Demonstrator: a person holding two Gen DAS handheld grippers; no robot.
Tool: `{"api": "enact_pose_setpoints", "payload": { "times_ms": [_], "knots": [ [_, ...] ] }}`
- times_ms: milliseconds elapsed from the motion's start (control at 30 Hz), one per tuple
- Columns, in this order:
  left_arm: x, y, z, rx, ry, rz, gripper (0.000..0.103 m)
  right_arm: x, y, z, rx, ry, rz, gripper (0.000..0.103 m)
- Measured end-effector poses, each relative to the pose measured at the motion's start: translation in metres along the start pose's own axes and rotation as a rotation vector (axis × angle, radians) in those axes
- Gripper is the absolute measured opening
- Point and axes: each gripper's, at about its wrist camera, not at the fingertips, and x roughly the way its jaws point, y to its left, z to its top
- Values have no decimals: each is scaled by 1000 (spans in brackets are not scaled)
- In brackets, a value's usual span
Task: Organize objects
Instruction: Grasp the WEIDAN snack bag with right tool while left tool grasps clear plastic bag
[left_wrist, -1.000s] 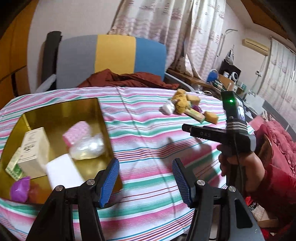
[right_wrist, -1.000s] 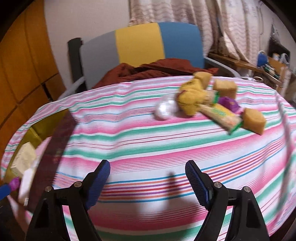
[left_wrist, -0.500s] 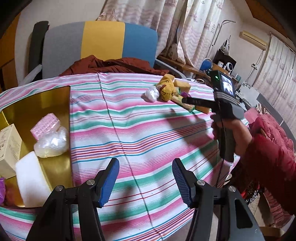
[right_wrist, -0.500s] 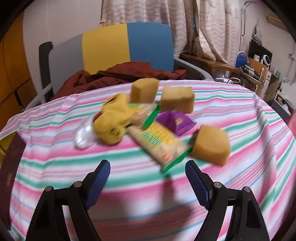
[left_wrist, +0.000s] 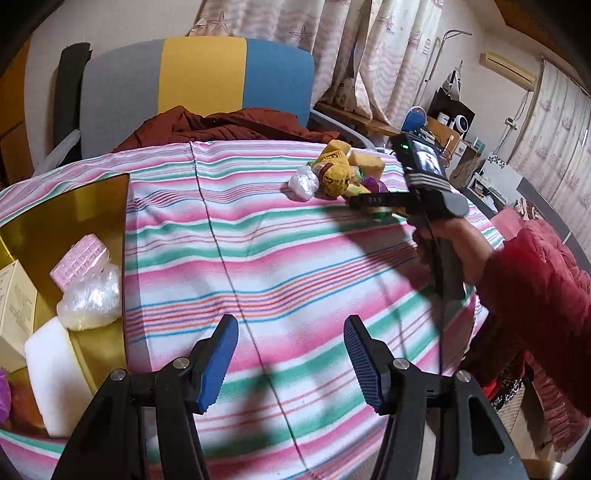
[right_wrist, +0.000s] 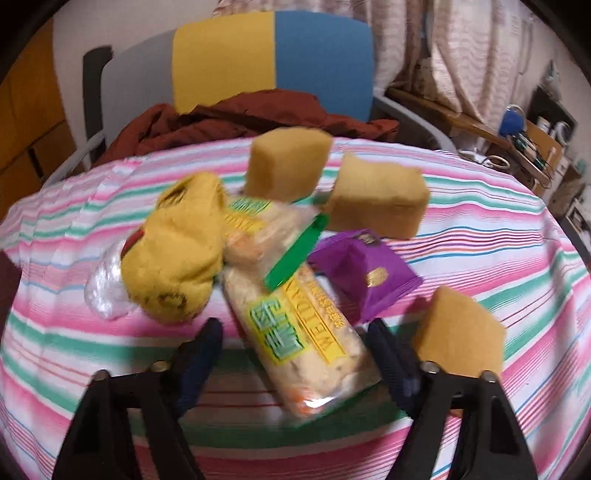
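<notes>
A striped cloth (left_wrist: 295, 266) covers the table, with a grey, yellow and blue chair (right_wrist: 258, 62) behind it at the top of both frames. The right gripper (right_wrist: 295, 354) is spread wide and empty, its fingers (right_wrist: 201, 354) either side of the near end of a snack pack (right_wrist: 295, 325) at lower centre; a yellow sock (right_wrist: 177, 258), purple pouch (right_wrist: 365, 273) and three sponges (right_wrist: 288, 166) lie around it. The left gripper (left_wrist: 291, 358) is also wide apart and holds nothing above bare cloth, with the gold tray (left_wrist: 66, 206) of sorted items at the left edge.
</notes>
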Motion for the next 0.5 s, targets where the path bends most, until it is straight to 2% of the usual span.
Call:
{"api": "enact_pose_setpoints", "payload": {
  "times_ms": [33, 200, 233, 267, 300, 400, 433, 500],
  "knots": [
    [3, 0, 3, -1, 0, -1, 60, -2, 1, -3, 10, -2, 21, 51],
    [21, 0, 20, -2, 10, -5, 60, -14, 11, -18, 15, -14, 28, 51],
    [25, -2, 24, 4, 13, -4, 60, -13, 10, -18, 30, -16, 31, 53],
    [30, -4, 28, 9, 16, -4, 60, -12, 8, -17, 52, -18, 34, 61],
    [35, -5, 32, 15, 19, -1, 60, -11, 6, -15, 71, -20, 36, 64],
    [50, -9, 46, 21, 22, 4, 60, -5, 0, -10, 118, -30, 35, 65],
    [55, -9, 49, 21, 21, 6, 60, -4, 1, -9, 114, -33, 22, 63],
    [68, -11, 60, 18, 24, 11, 60, -6, 7, -11, 89, -51, -17, 51]
  ]
}}
